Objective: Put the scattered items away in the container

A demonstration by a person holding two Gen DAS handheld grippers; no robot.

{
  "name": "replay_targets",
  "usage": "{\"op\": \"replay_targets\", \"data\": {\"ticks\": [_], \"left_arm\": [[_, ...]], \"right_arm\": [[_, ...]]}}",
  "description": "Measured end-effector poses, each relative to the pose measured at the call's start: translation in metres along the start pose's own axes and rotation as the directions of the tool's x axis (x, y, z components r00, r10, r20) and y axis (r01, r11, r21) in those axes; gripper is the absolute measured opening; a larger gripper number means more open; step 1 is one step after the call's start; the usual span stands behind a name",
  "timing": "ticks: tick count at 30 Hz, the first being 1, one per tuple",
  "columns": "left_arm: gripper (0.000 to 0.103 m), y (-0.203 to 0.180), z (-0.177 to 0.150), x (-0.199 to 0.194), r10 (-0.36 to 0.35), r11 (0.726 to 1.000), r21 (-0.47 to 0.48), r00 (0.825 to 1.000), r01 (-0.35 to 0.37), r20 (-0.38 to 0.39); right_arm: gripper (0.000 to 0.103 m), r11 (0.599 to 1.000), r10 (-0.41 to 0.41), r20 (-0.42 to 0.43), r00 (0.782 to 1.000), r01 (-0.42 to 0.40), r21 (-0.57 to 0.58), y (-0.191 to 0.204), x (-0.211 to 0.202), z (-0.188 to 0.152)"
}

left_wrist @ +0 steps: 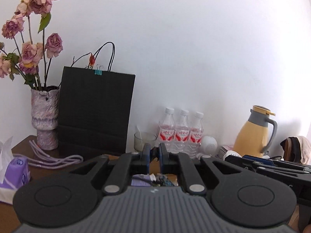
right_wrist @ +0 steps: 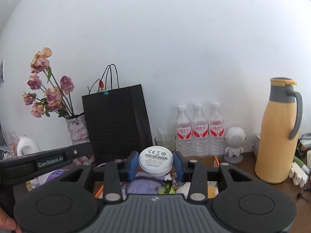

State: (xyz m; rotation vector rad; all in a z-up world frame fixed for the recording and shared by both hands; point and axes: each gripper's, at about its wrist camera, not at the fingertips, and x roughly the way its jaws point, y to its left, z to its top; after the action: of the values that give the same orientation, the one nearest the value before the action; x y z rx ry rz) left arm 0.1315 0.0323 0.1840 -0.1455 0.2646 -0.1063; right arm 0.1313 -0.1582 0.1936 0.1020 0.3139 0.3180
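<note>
Bag stands between vase and bottles.

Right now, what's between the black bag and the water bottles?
A clear glass cup stands between the black bag and the water bottles, seen in both wrist views.

Plain white wall is filling the whole view ahead of the tool — no windows showing, light is falling soft and even, brighter toward the right. Dark wooden tabletop is running along the wall's base. Ahead-left, a textured vase of dried roses is standing beside a black paper bag. Straight ahead, three water bottles are lining the wall — a yellow thermos jug is sitting ahead-right, casting a faint shadow on the wall.
</note>
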Motion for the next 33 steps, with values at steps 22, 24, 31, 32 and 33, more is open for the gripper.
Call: {"op": "replay_targets", "data": {"ticks": [22, 24, 31, 32, 33], "left_arm": [[0.013, 0.016, -0.094, 0.225, -0.063, 0.998, -0.028, 0.654, 0.065, -0.754], [0.024, 0.020, -0.097, 0.231, -0.063, 0.998, -0.043, 0.631, 0.047, -0.774], [0.060, 0.032, -0.065, 0.223, -0.051, 0.997, -0.073, 0.597, -0.013, -0.801], [0.068, 0.033, -0.058, 0.220, -0.038, 0.997, -0.070, 0.591, -0.031, -0.806], [0.079, 0.033, -0.051, 0.218, -0.023, 0.997, -0.065, 0.584, -0.051, -0.812]], "right_arm": [[0.038, 1.000, -0.030, -0.814, 0.580, 0.011, -0.029, -0.067, 0.240, -0.056], [0.042, 0.999, -0.035, -0.824, 0.565, 0.013, -0.033, -0.063, 0.244, -0.058], [0.064, 0.999, -0.047, -0.826, 0.562, 0.039, -0.030, -0.065, 0.242, -0.027], [0.073, 0.998, -0.048, -0.825, 0.563, 0.050, -0.024, -0.067, 0.240, -0.019], [0.077, 0.998, -0.047, -0.825, 0.563, 0.057, -0.019, -0.069, 0.237, -0.011]]}}
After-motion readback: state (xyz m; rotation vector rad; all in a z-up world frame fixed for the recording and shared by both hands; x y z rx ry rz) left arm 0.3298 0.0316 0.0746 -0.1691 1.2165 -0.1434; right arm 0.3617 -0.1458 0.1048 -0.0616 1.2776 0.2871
